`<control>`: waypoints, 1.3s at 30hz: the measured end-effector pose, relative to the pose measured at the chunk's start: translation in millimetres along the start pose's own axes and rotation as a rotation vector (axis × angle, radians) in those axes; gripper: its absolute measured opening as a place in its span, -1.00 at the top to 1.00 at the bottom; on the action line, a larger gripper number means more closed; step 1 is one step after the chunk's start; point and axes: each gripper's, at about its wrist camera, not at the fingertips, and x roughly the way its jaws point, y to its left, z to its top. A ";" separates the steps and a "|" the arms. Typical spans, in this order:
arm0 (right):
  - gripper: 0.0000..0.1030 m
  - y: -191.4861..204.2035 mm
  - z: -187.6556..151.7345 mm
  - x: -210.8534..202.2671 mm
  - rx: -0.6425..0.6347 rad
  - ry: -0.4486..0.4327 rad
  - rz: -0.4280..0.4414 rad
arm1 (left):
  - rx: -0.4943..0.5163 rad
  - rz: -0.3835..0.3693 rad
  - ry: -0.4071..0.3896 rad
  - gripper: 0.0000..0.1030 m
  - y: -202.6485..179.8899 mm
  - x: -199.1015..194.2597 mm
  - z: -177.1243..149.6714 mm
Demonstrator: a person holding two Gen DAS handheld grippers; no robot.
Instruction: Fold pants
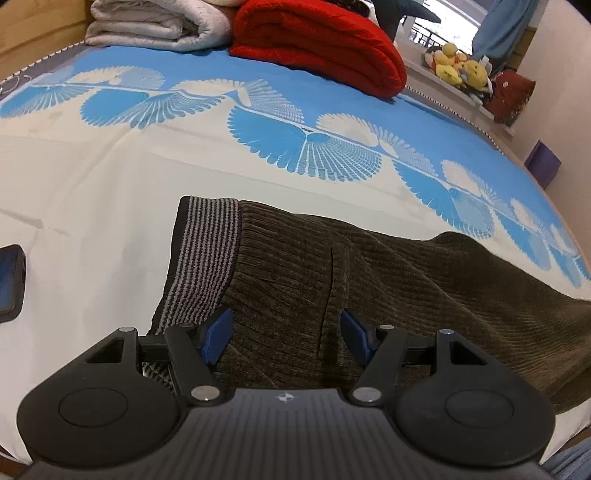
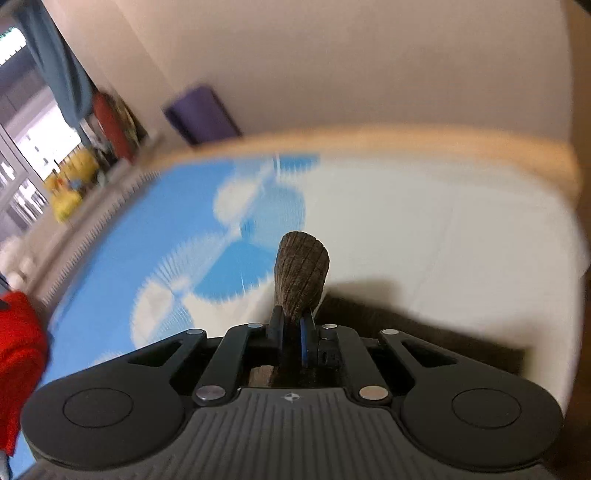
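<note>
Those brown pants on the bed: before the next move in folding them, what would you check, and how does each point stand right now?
1. Right gripper clamped on the pants: ok, a tuft of brown fabric sticks out between its shut jaws.
2. Left gripper ready to grab: ok, jaws open over the fabric by the striped waistband.
3. Left pads pressing the fabric: not ok, not closed.
4. Bedsheet beyond the pants free for folding: ok.
5. Red blanket and grey blanket clear of the pants: ok.
6. Pant legs lying flat: cannot tell, right view blurred.
</note>
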 end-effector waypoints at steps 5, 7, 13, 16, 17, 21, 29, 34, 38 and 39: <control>0.17 -101.6 -34.6 14.2 0.004 0.117 -0.141 | 0.023 0.011 -0.001 -0.36 -3.5 -2.0 -2.8; 0.03 -145.7 -47.3 22.4 0.102 0.172 -0.193 | 0.012 0.009 0.001 -0.36 -3.0 -4.0 -4.1; -0.02 -180.9 -32.1 -1.0 0.132 0.109 -0.114 | 0.016 0.026 0.000 -0.37 -5.8 -4.8 -5.7; -0.01 -138.6 -2.5 2.4 -0.020 0.027 -0.008 | 0.010 0.049 0.002 -0.40 -10.1 -3.2 -4.4; -0.01 -121.7 5.4 6.9 -0.080 0.014 0.036 | 0.012 0.055 0.003 -0.44 -11.7 -2.3 -3.9; 0.07 -58.3 17.4 52.9 -0.311 0.083 0.096 | 0.019 0.074 0.006 -0.47 -16.1 1.5 -2.2; 0.07 -16.5 -13.5 148.2 -0.561 0.235 -0.040 | 0.046 0.096 0.022 -0.52 -20.8 5.7 0.0; 0.88 -1.7 -22.4 136.1 -0.683 0.137 -0.023 | 0.041 0.098 0.030 -0.54 -21.6 8.6 3.4; 0.89 8.6 3.9 104.2 -0.620 0.014 0.028 | 0.040 0.108 0.031 -0.54 -24.2 10.5 4.6; 0.89 11.8 10.4 106.9 -0.603 0.020 0.027 | 0.042 0.111 0.031 -0.54 -24.8 10.9 4.7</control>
